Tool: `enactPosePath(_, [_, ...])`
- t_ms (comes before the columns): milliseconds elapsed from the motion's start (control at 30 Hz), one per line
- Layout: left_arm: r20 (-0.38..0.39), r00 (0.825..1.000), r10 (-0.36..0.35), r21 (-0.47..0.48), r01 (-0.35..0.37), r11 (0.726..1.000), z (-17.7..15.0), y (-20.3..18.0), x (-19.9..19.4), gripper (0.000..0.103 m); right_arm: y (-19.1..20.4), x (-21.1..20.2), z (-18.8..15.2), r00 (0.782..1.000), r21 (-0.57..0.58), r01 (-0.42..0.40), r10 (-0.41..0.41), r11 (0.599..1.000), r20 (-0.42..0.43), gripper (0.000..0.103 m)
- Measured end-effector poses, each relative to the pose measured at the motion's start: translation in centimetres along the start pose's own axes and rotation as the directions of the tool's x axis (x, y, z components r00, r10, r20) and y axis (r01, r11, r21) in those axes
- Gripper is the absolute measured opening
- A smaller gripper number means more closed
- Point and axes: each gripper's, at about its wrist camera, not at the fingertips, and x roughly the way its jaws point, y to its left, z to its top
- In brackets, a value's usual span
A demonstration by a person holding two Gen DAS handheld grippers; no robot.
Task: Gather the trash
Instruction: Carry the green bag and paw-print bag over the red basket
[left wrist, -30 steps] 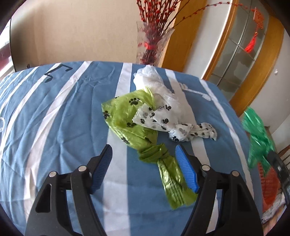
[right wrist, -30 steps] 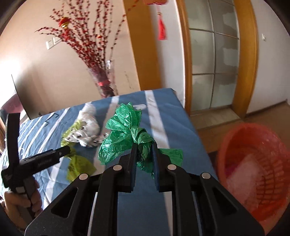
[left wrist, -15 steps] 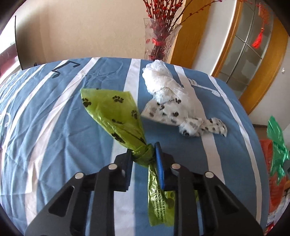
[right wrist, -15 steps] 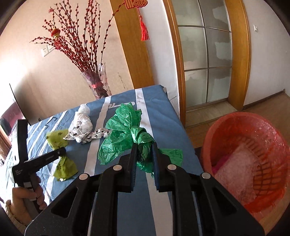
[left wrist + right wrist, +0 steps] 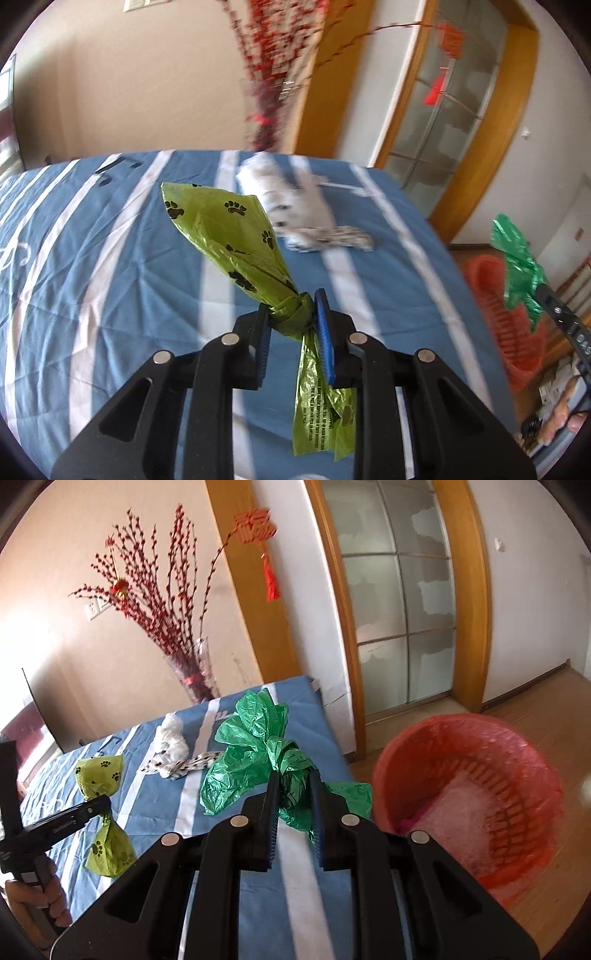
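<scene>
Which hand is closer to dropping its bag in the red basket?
The right. The right gripper, shut on the green bag, is next to the red basket. The left gripper, shut on the paw-print bag, is over the table, farther away.

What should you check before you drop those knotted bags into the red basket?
1. Left gripper pinches the lime-green paw-print plastic bag at its knot: ok.
2. Right gripper pinches the crumpled dark green plastic bag: ok.
3. Round red basket with its pink liner is open and has room: ok.
4. Dark green bag is right above the basket: not ok, it hangs beside the rim, over the blue striped tablecloth.
5. Lime-green bag is lifted off the cloth: ok.
6. White paw-print bag is collected: not ok, it lies on the cloth.
</scene>
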Motion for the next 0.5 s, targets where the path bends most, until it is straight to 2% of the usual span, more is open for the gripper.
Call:
enactPosePath(200, [0.010, 0.995, -0.099, 0.084, 0.098, 0.992, -0.6, -5.1, -1.5, 0.024, -2.3, -2.1, -0.5, 0.996, 0.016, 0.080, -0.081, 0.997, 0.043, 0.016])
enactPosePath(500, [-0.010, 0.975, -0.224, 0.224, 0.220, 0.949, -1.8, -12.8, -2.1, 0.024, -6.5, -4.1, -1.4, 0.980, 0.096, 0.179, -0.186, 0.979, 0.067, 0.016])
